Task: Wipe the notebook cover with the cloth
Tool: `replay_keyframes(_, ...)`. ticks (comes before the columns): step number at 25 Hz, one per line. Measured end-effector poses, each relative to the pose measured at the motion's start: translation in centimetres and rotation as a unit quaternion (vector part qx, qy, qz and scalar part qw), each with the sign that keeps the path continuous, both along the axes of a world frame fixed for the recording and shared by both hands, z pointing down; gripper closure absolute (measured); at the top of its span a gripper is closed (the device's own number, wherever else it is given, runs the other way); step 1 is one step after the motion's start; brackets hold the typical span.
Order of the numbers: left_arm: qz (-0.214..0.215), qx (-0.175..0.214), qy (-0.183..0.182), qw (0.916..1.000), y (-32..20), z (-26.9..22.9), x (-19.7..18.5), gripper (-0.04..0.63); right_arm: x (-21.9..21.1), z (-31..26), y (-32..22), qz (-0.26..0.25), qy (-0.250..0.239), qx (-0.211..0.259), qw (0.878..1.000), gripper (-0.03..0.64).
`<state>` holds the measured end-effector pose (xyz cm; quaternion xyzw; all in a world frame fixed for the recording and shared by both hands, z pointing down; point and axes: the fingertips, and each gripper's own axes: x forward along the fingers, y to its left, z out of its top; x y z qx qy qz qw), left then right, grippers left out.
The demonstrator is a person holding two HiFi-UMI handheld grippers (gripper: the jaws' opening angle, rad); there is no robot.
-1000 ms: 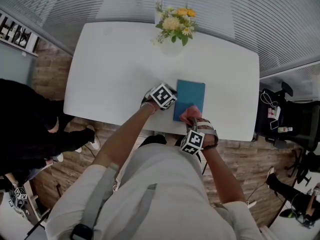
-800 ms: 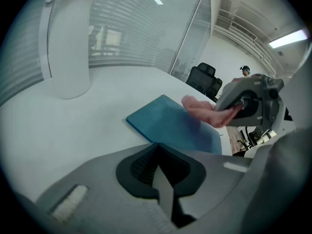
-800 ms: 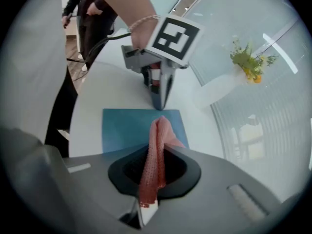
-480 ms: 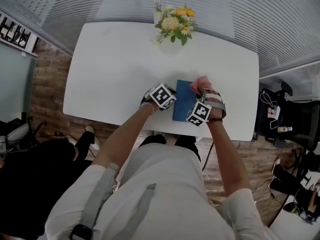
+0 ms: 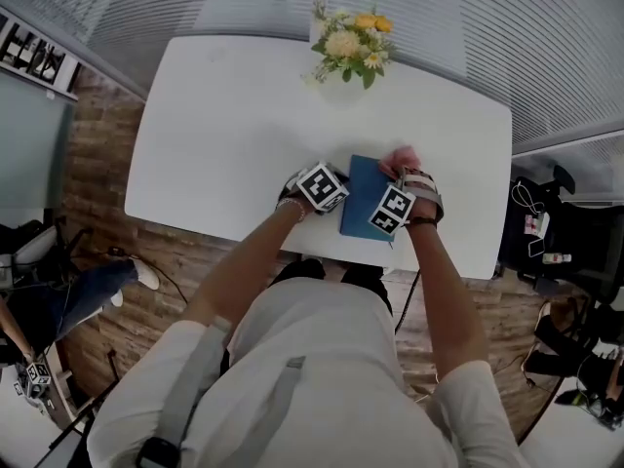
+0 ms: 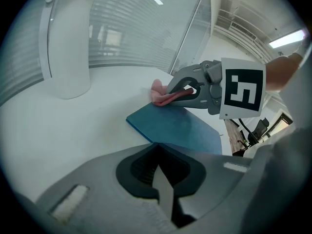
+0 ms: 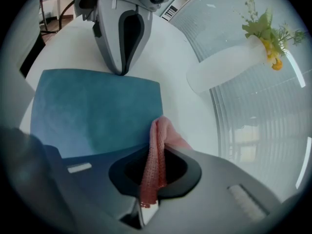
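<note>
A blue notebook (image 5: pixel 363 195) lies flat near the front edge of the white table (image 5: pixel 224 135). My left gripper (image 6: pixel 157 147) is shut with nothing in it; its tip rests at the notebook's left edge. The pink cloth (image 7: pixel 157 155) is pinched in my right gripper (image 7: pixel 155 135), which is shut on it. In the head view the cloth (image 5: pixel 400 158) sits at the notebook's far right corner, bunched against the cover and table. The left gripper view shows the right gripper (image 6: pixel 171 92) low over that far corner with the cloth (image 6: pixel 161 95) touching down.
A white vase with yellow flowers (image 5: pixel 351 39) stands at the table's far edge, beyond the notebook. Slatted blinds run behind it. The table's front edge lies just behind the notebook. A person's leg (image 5: pixel 93 289) and chairs are on the wooden floor at the left.
My right gripper has carried the cloth from the notebook's near edge up to its far right corner. The left gripper has stayed put. The person at the left has moved away.
</note>
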<state>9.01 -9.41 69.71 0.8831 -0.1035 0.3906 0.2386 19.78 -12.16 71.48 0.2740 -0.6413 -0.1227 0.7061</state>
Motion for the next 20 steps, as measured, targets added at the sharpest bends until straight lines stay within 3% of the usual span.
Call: replay_keyframes(20,-0.001,0.000,0.001,1.0000,0.0,-0.1,0.0,0.600,-0.3,-0.1,2.8,-0.008,-0.005,-0.013,1.000,0.609)
